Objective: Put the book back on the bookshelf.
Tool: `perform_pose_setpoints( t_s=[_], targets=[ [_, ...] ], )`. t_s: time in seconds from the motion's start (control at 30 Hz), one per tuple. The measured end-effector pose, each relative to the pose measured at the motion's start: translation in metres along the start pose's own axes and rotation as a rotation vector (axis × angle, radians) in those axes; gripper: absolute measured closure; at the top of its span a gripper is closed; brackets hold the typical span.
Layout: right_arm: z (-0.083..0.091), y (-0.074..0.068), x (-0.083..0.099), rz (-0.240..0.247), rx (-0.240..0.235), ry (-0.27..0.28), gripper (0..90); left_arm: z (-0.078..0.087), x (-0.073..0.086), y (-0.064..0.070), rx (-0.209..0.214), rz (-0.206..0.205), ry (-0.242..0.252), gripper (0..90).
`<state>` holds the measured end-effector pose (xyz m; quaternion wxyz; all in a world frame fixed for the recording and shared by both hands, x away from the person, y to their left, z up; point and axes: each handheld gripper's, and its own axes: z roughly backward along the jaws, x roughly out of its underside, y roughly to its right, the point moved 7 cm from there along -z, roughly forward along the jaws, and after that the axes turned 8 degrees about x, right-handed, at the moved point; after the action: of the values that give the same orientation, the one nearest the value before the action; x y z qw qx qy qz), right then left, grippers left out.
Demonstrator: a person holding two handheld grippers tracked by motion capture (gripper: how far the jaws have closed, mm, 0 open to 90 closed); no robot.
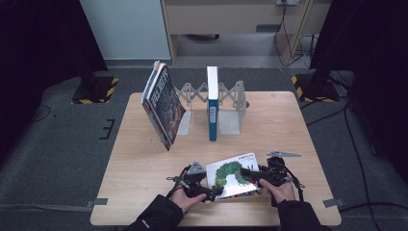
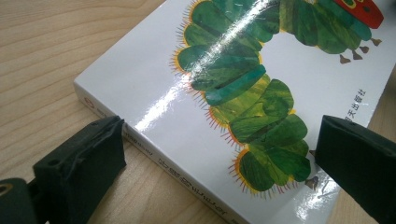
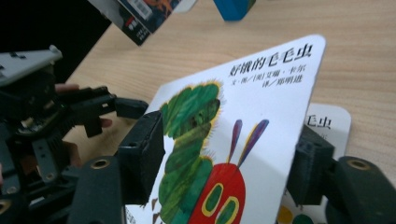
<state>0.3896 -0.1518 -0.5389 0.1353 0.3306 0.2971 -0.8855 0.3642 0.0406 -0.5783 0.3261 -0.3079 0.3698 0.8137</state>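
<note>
In the high view, a white book (image 1: 234, 174) with a green caterpillar on its cover is seen at the near edge of the table (image 1: 134, 159), between the two grippers. The left gripper (image 1: 210, 191) is held at the book's near left corner, the right gripper (image 1: 250, 174) over its right part. Farther back, a dark book (image 1: 164, 103) is leaned against a grey rack (image 1: 226, 98), and a blue book (image 1: 212, 103) is stood upright in it.

In the left gripper view, the jaws are spread wide, one beside the book's spine (image 2: 187, 175) over bare wood, the other over the cover's far corner. Whether the book is touched cannot be told.

In the right gripper view, the front cover (image 3: 243, 126) is lifted at an angle and is gripped between the two jaws, one on each face. A page (image 3: 327, 123) with printed characters is seen beneath it. The left gripper (image 3: 128, 107) is seen at the left, close to the book.
</note>
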Motion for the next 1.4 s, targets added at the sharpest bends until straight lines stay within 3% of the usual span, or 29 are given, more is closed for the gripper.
perform_pose_setpoints(
  t_s=[0.3,0.77,0.97,1.17,1.4],
  targets=[
    [-0.003,0.002,0.005,0.026,0.006,-0.076,52.7,0.000,0.000,0.000,-0.003,0.000,0.001,0.6],
    [0.000,0.005,0.004,-0.018,-0.020,-0.118,62.0,0.004,0.000,-0.004,-0.020,0.004,0.003,9.9],
    [0.003,0.004,0.002,-0.033,-0.046,-0.111,69.2,0.004,-0.001,-0.004,-0.018,0.014,0.005,11.4],
    [0.010,0.000,-0.003,-0.057,-0.124,-0.072,80.0,0.007,-0.002,-0.005,-0.017,0.033,0.010,13.1],
    [0.015,-0.006,-0.007,-0.036,-0.159,-0.049,82.5,0.007,-0.002,-0.004,0.009,0.050,0.011,11.8]
  ],
)
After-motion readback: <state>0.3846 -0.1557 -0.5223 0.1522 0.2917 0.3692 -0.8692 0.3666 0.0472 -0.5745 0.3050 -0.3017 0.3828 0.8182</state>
